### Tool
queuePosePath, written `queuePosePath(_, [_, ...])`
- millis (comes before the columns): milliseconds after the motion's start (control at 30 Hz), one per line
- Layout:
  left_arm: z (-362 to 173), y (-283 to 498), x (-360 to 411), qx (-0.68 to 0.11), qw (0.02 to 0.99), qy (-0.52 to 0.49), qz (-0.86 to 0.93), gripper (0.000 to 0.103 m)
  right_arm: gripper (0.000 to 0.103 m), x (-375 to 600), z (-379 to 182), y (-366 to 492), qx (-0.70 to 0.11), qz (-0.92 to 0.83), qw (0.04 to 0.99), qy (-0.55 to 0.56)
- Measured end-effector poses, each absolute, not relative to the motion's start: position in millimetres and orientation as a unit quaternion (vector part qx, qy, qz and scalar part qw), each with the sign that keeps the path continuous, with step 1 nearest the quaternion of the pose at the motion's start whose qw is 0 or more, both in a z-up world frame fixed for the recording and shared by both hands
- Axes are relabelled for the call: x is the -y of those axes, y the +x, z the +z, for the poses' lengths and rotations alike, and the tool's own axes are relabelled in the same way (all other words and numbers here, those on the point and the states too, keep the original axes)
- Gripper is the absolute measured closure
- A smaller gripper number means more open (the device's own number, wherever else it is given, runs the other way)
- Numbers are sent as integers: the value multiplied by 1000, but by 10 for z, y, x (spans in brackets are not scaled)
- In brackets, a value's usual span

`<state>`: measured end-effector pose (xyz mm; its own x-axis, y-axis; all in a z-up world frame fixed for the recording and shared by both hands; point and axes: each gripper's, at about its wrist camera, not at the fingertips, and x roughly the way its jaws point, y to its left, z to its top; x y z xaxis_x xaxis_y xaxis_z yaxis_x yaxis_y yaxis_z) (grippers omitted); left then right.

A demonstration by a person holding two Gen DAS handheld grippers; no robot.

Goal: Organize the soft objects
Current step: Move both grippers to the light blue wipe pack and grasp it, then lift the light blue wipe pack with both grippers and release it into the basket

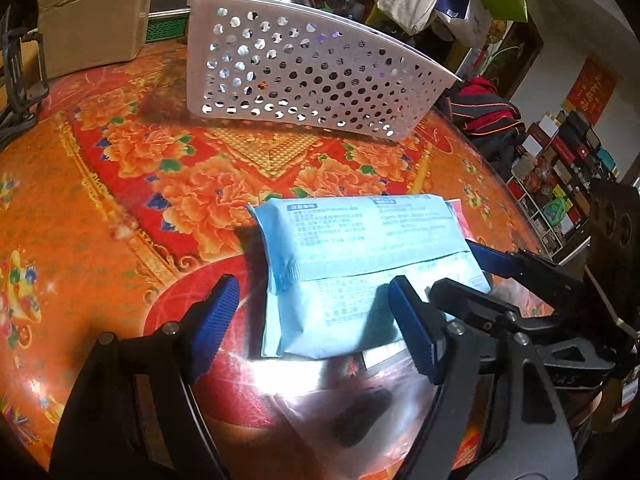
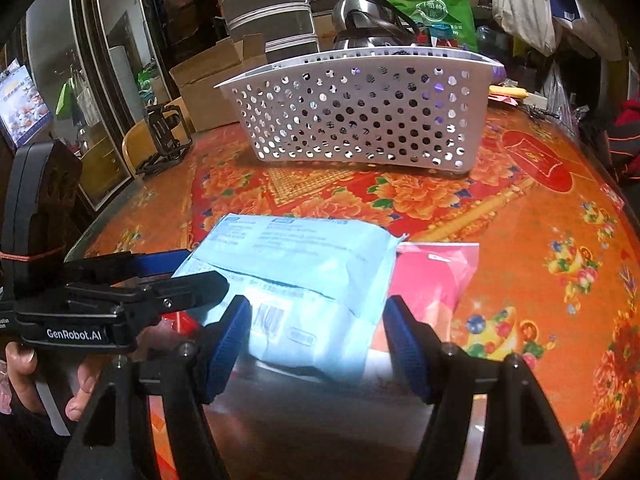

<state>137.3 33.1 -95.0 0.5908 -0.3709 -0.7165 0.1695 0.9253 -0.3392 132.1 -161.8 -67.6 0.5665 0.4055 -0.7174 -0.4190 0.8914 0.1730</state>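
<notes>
My left gripper [image 1: 316,326] and right gripper [image 2: 316,344] both gape around the near end of the blue pack [image 1: 356,264]; next I pinch and carry it to the far basket [image 1: 304,80].

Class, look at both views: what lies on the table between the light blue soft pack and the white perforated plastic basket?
Nothing: only bare floral tablecloth separates the light blue soft pack from the white perforated plastic basket, in both views.

A red and orange floral tablecloth [image 1: 132,184] covers the round table. At its far edge sit a cardboard box [image 1: 92,20] and a steel kettle [image 2: 360,24]. A green bag [image 2: 436,8] stands behind the kettle.
</notes>
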Motion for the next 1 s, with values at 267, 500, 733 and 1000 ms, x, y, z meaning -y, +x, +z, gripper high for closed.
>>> queuePosePath(267, [-934,1342,-244,-421,884,-107,-172,46,41,1590,-683,1317,-404,234,884,-15])
queuePosePath(500, [-888,1269,-169,-410,894,-83,-160,52,63,1524,-674,1275,-401,252,881,-15])
queuePosePath(733, [-831,1166,-230,-393,904,-87,-145,62,66,1440,-645,1199,-392,251,885,-31])
queuePosePath(1000, [-574,974,-189,-355,923,-67,-130,62,67,1434,-479,1098,-368,253,894,-40])
